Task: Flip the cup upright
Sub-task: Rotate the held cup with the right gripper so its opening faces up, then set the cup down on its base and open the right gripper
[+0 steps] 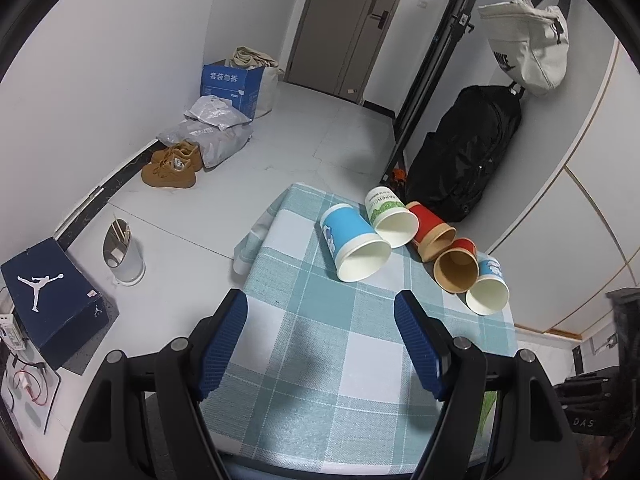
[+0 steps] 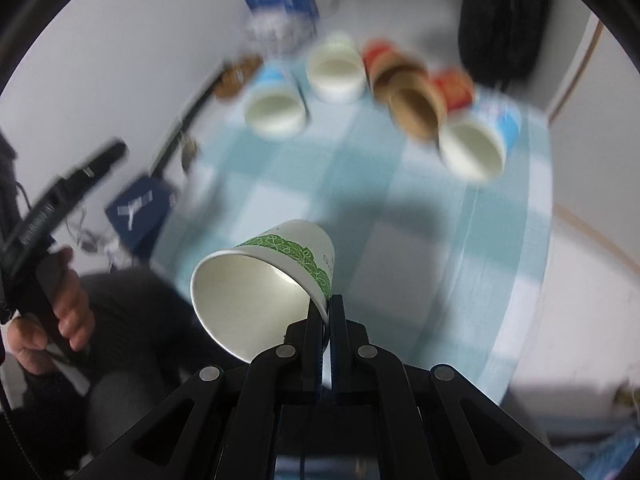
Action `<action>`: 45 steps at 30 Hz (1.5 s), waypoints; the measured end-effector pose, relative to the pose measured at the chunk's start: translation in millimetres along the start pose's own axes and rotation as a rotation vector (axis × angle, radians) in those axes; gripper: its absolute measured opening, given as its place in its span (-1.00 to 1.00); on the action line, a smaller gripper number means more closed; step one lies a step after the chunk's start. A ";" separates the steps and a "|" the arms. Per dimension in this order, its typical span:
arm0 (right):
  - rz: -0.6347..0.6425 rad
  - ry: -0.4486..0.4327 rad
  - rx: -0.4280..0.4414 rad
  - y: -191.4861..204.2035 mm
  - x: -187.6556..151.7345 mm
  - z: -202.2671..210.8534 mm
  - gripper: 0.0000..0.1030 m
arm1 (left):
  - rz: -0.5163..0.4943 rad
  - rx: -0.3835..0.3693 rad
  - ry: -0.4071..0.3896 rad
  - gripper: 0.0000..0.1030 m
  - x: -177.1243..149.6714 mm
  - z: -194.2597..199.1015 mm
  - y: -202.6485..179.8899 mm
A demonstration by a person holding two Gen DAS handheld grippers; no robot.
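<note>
My right gripper (image 2: 327, 307) is shut on the rim of a white cup with a green band (image 2: 276, 268), held tilted above the checked cloth, its mouth toward the camera. My left gripper (image 1: 320, 316) is open and empty above the near part of the table. Several cups lie on their sides at the far end: a blue cup (image 1: 352, 242), a white and green cup (image 1: 390, 216), two red cups (image 1: 430, 228) and a small blue cup (image 1: 488, 286). The right wrist view is blurred by motion.
The table carries a teal checked cloth (image 1: 320, 360). On the floor to the left are a dark shoe box (image 1: 52, 304), a white bin (image 1: 124, 256), brown shoes (image 1: 172, 164) and a blue carton (image 1: 232, 84). A black backpack (image 1: 468, 152) leans by the wall.
</note>
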State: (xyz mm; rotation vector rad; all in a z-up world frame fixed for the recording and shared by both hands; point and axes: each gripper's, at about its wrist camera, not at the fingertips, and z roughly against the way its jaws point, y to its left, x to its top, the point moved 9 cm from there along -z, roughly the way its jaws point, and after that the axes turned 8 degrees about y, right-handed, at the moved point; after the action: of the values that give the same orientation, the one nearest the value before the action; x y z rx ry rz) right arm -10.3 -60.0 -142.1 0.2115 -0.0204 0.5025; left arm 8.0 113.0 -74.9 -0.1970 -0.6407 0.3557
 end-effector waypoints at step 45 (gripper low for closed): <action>-0.181 -0.645 0.091 -64.5 14.6 90.1 0.10 | -0.211 0.005 -0.075 0.40 -2.6 -6.2 -74.2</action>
State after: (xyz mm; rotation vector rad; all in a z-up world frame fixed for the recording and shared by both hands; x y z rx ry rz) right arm 36.4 -126.8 -65.6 0.4538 -0.6034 0.2380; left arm 29.4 43.2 -59.9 -0.1104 -0.7271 0.1624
